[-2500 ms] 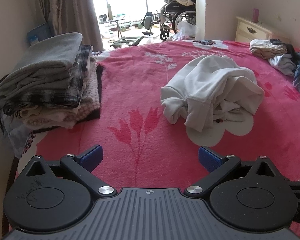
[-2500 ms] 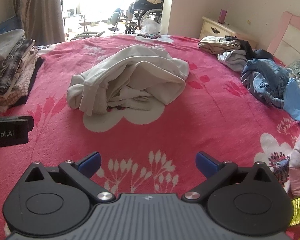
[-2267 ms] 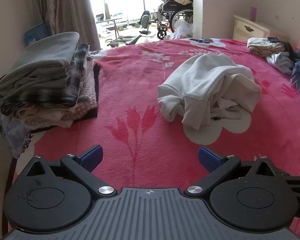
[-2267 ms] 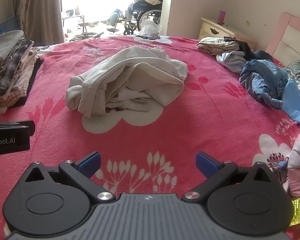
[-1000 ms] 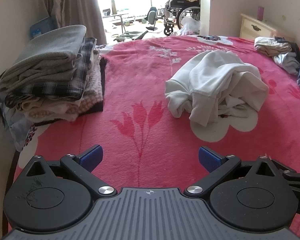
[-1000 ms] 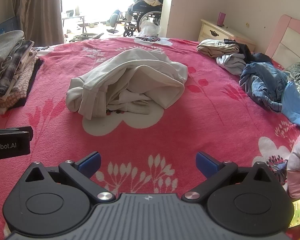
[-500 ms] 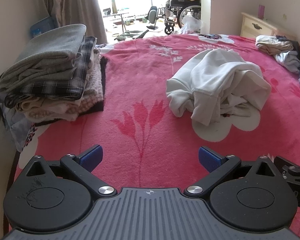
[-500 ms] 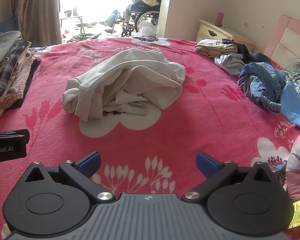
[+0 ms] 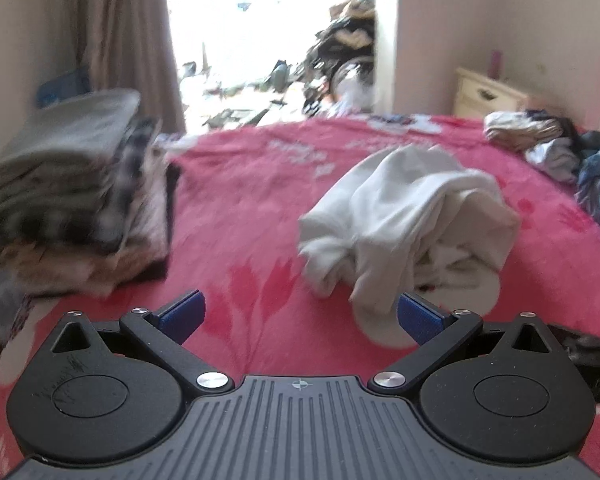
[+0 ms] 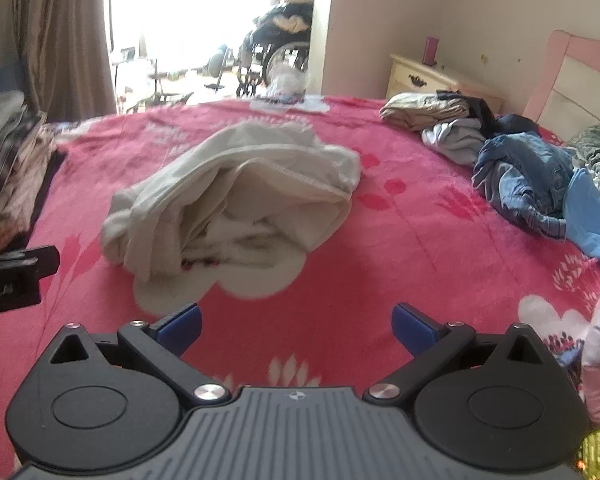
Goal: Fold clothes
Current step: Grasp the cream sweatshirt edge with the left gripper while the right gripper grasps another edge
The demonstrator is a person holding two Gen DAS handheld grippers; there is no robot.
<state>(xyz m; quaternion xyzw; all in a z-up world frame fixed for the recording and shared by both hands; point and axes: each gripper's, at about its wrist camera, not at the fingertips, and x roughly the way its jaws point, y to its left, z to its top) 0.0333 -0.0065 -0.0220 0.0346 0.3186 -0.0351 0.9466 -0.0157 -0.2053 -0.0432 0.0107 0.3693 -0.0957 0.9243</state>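
Red floral bed (image 9: 236,200) fills both views. Folded stack (image 9: 72,196) at 9 o'clock in the left view, blurred. Cream top (image 10: 236,196), crumpled, lies mid-bed, at 12 in the right view, 1 o'clock in the left. Loose pile (image 10: 512,168) at 2 o'clock, well apart from it. Left gripper (image 9: 300,316) and right gripper (image 10: 296,322) both spread wide, empty, near the top's front edge, not touching

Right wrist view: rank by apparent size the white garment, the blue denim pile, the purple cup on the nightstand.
1. white garment, largest, though it is also nearest the camera
2. blue denim pile, clearly smaller, off to the right
3. purple cup, smallest and farthest away
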